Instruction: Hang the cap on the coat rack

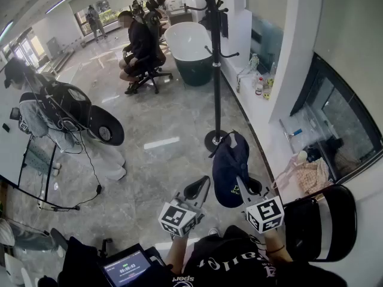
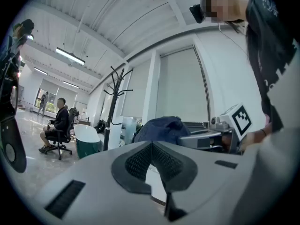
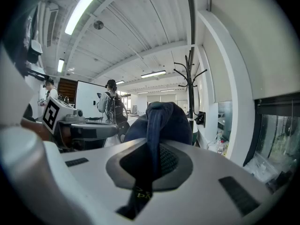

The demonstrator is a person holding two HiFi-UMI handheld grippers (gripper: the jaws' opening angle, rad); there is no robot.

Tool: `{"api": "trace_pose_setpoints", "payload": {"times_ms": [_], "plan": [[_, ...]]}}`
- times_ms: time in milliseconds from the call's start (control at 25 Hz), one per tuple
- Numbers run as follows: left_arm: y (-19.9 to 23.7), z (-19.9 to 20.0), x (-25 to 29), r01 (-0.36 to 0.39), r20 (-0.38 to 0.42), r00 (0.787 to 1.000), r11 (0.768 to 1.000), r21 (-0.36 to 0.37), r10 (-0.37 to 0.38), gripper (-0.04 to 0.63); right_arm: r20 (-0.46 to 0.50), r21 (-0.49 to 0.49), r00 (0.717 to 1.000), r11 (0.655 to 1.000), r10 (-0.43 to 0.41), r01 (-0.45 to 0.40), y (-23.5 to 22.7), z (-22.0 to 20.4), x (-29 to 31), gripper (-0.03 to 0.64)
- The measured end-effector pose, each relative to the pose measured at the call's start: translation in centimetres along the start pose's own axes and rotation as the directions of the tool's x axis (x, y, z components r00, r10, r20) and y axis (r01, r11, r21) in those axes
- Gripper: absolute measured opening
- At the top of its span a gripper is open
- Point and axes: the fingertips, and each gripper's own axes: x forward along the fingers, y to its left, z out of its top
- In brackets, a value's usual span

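Note:
A navy cap (image 1: 228, 163) hangs in the air just in front of the black coat rack's base (image 1: 215, 141). My right gripper (image 1: 242, 185) is shut on the cap; in the right gripper view a fold of the cap (image 3: 161, 121) runs down between the pads (image 3: 171, 161). The rack's pole (image 1: 212, 58) rises beyond it, with hooks at the top (image 3: 190, 78). My left gripper (image 1: 200, 188) floats just left of the cap, shut with nothing in it. In the left gripper view the cap (image 2: 161, 128) and the right gripper (image 2: 201, 137) show past the closed pads (image 2: 140, 161).
A white and green bathtub (image 1: 191, 52) stands behind the rack. A person sits on an office chair (image 1: 140, 49). Another person with a backpack (image 1: 51, 112) stands at the left. A black chair (image 1: 323, 220) is at my right, and a window ledge with bottles (image 1: 260, 87) lies beyond.

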Motion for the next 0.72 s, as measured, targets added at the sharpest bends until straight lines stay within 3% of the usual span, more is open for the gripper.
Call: {"api": "trace_pose_setpoints", "payload": {"times_ms": [320,720], "plan": [[2.7,-0.7,1.9,0.012,-0.033,0.999,0.999,-0.036,-0.014,0.005,-0.011,0.017,0.999,0.999,-0.04,0.041,-2.3,-0.4,2.8,0.023],[6.8,-0.7,10.4,0.021,-0.046,0.999,0.999,-0.048,-0.023,0.005,0.002,0.032,0.999,0.998,-0.051,0.051,-9.9,0.3,8.5,0.023]]}}
